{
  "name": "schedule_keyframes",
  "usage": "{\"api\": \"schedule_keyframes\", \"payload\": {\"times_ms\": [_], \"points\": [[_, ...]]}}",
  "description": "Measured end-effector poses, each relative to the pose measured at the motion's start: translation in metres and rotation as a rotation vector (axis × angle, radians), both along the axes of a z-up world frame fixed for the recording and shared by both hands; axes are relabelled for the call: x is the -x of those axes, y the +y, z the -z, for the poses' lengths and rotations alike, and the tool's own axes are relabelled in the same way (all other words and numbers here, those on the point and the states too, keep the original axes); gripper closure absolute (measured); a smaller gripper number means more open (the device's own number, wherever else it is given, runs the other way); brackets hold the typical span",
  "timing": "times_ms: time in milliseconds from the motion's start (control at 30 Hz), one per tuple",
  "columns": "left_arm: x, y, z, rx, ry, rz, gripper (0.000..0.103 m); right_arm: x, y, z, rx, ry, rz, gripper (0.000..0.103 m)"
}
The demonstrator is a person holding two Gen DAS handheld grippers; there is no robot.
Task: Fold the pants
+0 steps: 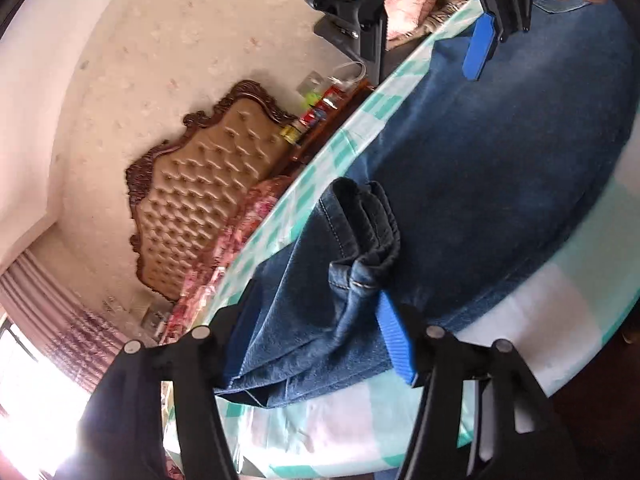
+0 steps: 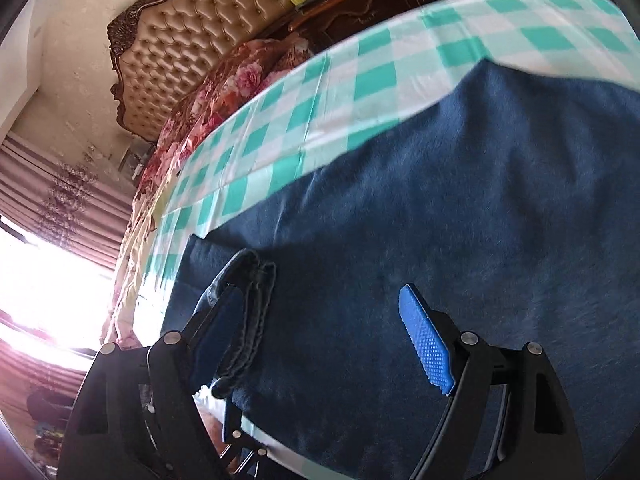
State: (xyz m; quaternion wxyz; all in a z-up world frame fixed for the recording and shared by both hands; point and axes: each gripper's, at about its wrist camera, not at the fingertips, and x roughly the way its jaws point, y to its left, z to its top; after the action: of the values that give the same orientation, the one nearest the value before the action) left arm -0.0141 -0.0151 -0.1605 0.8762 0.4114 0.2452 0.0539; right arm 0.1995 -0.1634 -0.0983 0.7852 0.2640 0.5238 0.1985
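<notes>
Blue denim pants [image 1: 500,152] lie flat on a table with a green-and-white checked cloth [image 1: 560,320]. My left gripper [image 1: 316,344] is open, its blue pads on either side of a bunched cuff end [image 1: 360,248] that lies folded onto the pants. My right gripper [image 2: 320,344] is open over the pants [image 2: 460,220]; a rolled hem [image 2: 248,312] lies against its left pad. In the left wrist view the right gripper [image 1: 488,40] hovers at the far waist end, held by a hand.
A tufted tan headboard [image 2: 180,36] and a floral-covered bed [image 2: 224,92] stand beyond the table's far edge. A dark wooden nightstand [image 2: 360,4] carries small items. Bright window and curtains [image 2: 48,280] are at the left.
</notes>
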Motion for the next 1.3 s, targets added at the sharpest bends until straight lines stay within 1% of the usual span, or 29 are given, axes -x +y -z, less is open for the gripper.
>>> {"api": "schedule_keyframes", "payload": {"times_ms": [67, 133, 167, 233, 267, 300, 367, 467, 567, 600, 700, 800, 833, 867, 900, 933, 967, 1000, 1033, 1067, 1100, 1167, 1267, 1300], "points": [[-0.004, 0.003, -0.002, 0.014, 0.036, 0.033, 0.045, 0.000, 0.008, 0.002, -0.023, 0.016, -0.033, 0.025], [-0.010, 0.007, -0.006, 0.055, 0.095, 0.073, 0.045, 0.000, 0.013, 0.006, -0.075, 0.054, -0.058, 0.025], [-0.016, 0.011, -0.008, 0.108, 0.155, 0.085, 0.047, 0.000, 0.016, 0.009, -0.104, 0.078, -0.067, 0.025], [-0.026, 0.020, -0.014, 0.209, 0.225, 0.096, 0.053, 0.000, 0.022, 0.013, -0.155, 0.124, -0.086, 0.025], [-0.031, 0.028, -0.019, 0.300, 0.280, 0.114, 0.080, 0.000, 0.024, 0.013, -0.168, 0.139, -0.090, 0.025], [-0.034, 0.036, -0.025, 0.396, 0.308, 0.117, 0.081, 0.000, 0.027, 0.016, -0.191, 0.166, -0.097, 0.024], [-0.031, 0.050, -0.038, 0.496, 0.260, 0.114, 0.081, -0.001, 0.031, 0.018, -0.234, 0.202, -0.104, 0.024], [-0.028, 0.061, -0.049, 0.529, 0.214, 0.106, 0.081, -0.005, 0.041, 0.021, -0.274, 0.246, -0.117, 0.024], [-0.025, 0.061, -0.053, 0.516, 0.201, 0.113, 0.081, -0.011, 0.058, 0.026, -0.329, 0.295, -0.135, 0.024], [-0.024, 0.061, -0.054, 0.512, 0.199, 0.116, 0.081, -0.015, 0.067, 0.027, -0.361, 0.308, -0.148, 0.024], [-0.024, 0.061, -0.056, 0.503, 0.196, 0.119, 0.081, -0.025, 0.082, 0.029, -0.389, 0.335, -0.153, 0.023], [-0.026, 0.053, -0.053, 0.463, 0.182, 0.125, 0.081, -0.037, 0.101, 0.028, -0.369, 0.323, -0.168, 0.023], [-0.021, 0.045, -0.049, 0.449, 0.177, 0.127, 0.081, -0.038, 0.104, 0.030, -0.364, 0.326, -0.168, 0.023], [-0.023, 0.043, -0.043, 0.418, 0.172, 0.130, 0.081, -0.040, 0.106, 0.031, -0.356, 0.324, -0.169, 0.024], [-0.021, 0.040, -0.040, 0.387, 0.170, 0.135, 0.079, -0.043, 0.106, 0.030, -0.345, 0.316, -0.170, 0.035], [-0.016, 0.034, -0.034, 0.352, 0.170, 0.141, 0.076, -0.046, 0.108, 0.030, -0.318, 0.301, -0.177, 0.040], [-0.013, 0.030, -0.027, 0.306, 0.176, 0.159, 0.071, -0.047, 0.110, 0.030, -0.299, 0.295, -0.183, 0.049], [-0.012, 0.029, -0.022, 0.286, 0.180, 0.171, 0.066, -0.047, 0.112, 0.031, -0.281, 0.292, -0.189, 0.056], [-0.010, 0.027, -0.017, 0.264, 0.187, 0.179, 0.065, -0.047, 0.112, 0.034, -0.257, 0.289, -0.195, 0.059], [-0.011, 0.026, -0.013, 0.251, 0.189, 0.179, 0.064, -0.047, 0.111, 0.036, -0.232, 0.287, -0.196, 0.067], [-0.012, 0.027, -0.010, 0.237, 0.189, 0.178, 0.064, -0.046, 0.111, 0.037, -0.216, 0.285, -0.197, 0.071], [-0.013, 0.026, -0.004, 0.195, 0.179, 0.170, 0.064, -0.046, 0.109, 0.041, -0.207, 0.286, -0.197, 0.076], [-0.013, 0.026, -0.001, 0.159, 0.172, 0.171, 0.064, -0.046, 0.107, 0.046, -0.200, 0.294, -0.191, 0.076], [-0.013, 0.026, -0.001, 0.151, 0.170, 0.170, 0.059, -0.046, 0.107, 0.047, -0.195, 0.299, -0.188, 0.076]]}}
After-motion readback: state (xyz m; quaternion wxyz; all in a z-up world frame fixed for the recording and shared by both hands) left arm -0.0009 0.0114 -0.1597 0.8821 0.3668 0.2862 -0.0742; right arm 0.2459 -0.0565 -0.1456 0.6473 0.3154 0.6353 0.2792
